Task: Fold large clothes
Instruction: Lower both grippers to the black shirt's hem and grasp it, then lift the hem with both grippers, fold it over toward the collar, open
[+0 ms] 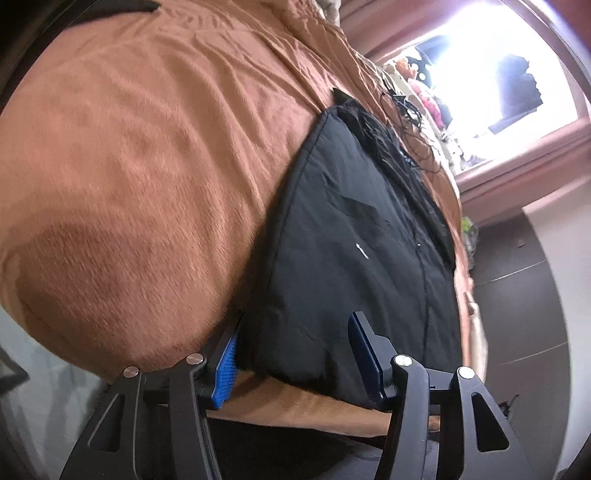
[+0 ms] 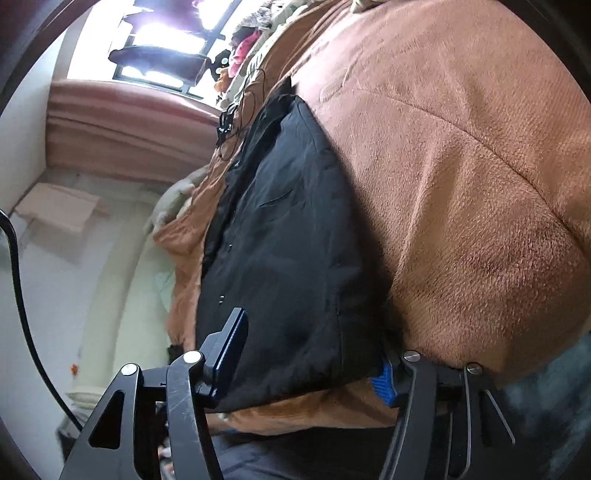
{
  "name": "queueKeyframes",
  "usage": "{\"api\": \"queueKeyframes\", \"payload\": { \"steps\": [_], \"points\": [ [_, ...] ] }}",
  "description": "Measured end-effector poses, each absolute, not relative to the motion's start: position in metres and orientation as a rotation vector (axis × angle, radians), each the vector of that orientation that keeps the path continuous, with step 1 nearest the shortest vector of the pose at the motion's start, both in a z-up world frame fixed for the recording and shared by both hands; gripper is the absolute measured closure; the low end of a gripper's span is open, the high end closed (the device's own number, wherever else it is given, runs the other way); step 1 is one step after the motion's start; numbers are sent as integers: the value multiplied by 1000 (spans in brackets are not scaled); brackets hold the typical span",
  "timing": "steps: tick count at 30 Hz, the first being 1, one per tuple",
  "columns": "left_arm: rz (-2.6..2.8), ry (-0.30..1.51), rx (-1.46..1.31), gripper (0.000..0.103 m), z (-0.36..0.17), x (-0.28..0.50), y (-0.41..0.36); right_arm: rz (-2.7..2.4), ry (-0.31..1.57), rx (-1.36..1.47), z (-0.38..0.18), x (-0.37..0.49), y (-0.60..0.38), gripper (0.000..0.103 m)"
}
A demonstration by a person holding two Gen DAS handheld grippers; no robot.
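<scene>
A black padded jacket lies folded flat on a brown fleece blanket, with a fur-trimmed hood at its far end. My left gripper is open, its blue-padded fingers set either side of the jacket's near edge. In the right wrist view the same jacket lies on the blanket. My right gripper is open, its fingers straddling the jacket's near edge; the right finger is partly hidden under the fabric.
A bright window with a pink curtain is beyond the bed. Tangled black cables and a heap of clothes lie past the jacket. Dark drawers stand beside the bed. A black cord hangs at left.
</scene>
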State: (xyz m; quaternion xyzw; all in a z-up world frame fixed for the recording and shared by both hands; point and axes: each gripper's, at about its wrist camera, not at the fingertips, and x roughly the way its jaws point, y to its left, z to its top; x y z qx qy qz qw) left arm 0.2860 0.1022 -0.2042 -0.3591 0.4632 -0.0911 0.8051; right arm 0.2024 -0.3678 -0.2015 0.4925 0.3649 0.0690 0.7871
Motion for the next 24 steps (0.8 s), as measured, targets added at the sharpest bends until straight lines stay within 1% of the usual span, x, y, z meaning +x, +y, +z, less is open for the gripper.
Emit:
{"api": "queueKeyframes", "payload": {
  "steps": [2, 4, 5, 10, 11, 12, 13, 15, 18, 21, 24],
  "points": [
    [-183, 985, -767, 46, -204, 285, 99, 134, 785, 1077, -204, 202, -369, 53],
    [-179, 984, -771, 46, -204, 286, 97, 99, 796, 1095, -209, 199, -374, 76],
    [-178, 985, -778, 46, -205, 288, 97, 75, 807, 1095, -212, 200, -376, 80],
    [-182, 977, -796, 46, -206, 296, 96, 53, 798, 1086, -211, 203, -376, 82],
    [-181, 976, -800, 48, -207, 296, 97, 47, 796, 1087, -210, 204, -376, 83],
    [-169, 978, -796, 60, -207, 296, 97, 38, 794, 1086, -209, 203, -376, 85],
    [-144, 988, -780, 68, -207, 295, 98, 34, 791, 1082, -207, 205, -376, 87],
    [-142, 986, -789, 81, -208, 292, 102, 30, 774, 1069, -201, 203, -375, 89],
    [-137, 963, -801, 88, -202, 284, 106, 40, 736, 1056, -186, 196, -373, 91],
    [-143, 918, -802, 91, -189, 275, 106, 63, 697, 1033, -163, 190, -368, 92],
    [-166, 869, -789, 91, -167, 256, 109, 80, 663, 1011, -140, 178, -365, 92]
  ]
}}
